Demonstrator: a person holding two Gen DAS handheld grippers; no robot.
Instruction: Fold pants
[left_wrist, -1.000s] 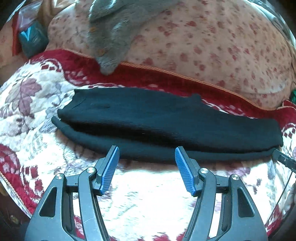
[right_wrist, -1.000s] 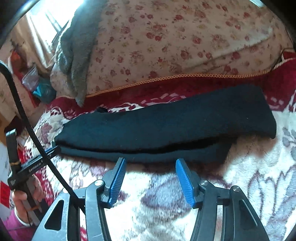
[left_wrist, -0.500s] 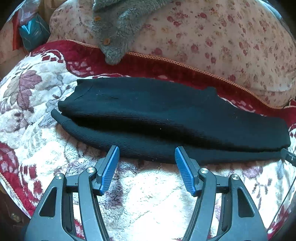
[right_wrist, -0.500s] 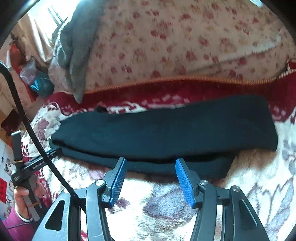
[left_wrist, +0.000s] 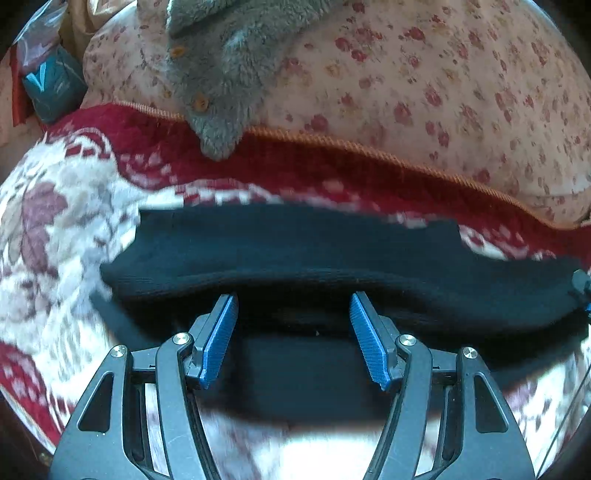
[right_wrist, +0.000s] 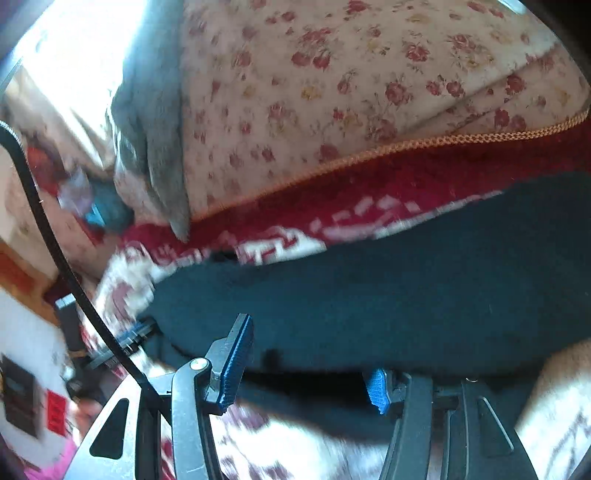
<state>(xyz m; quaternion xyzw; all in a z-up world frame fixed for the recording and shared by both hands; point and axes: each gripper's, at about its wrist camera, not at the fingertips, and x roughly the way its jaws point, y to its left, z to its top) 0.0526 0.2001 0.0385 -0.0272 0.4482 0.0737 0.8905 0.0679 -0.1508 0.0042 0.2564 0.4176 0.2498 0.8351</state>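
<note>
On the plush blanket (left_wrist: 55, 236), ribbed black pants (left_wrist: 295, 251) lie long.

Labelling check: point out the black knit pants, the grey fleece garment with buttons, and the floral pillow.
Black knit pants (left_wrist: 295, 251): left wrist view, upper layer's middle.
Grey fleece garment (left_wrist: 229, 74): left wrist view, fleece above the button.
Floral pillow (right_wrist: 332, 92): right wrist view, front face.

The right tool (right_wrist: 308, 360) stands with its blue pads apart over the near edge of the black pants (right_wrist: 388, 295); the right pad is partly hidden by the cloth. The pants lie lengthwise across a red-and-white blanket (right_wrist: 295, 240), below a floral quilt (right_wrist: 332, 92) and a grey garment (right_wrist: 159, 129).
</note>
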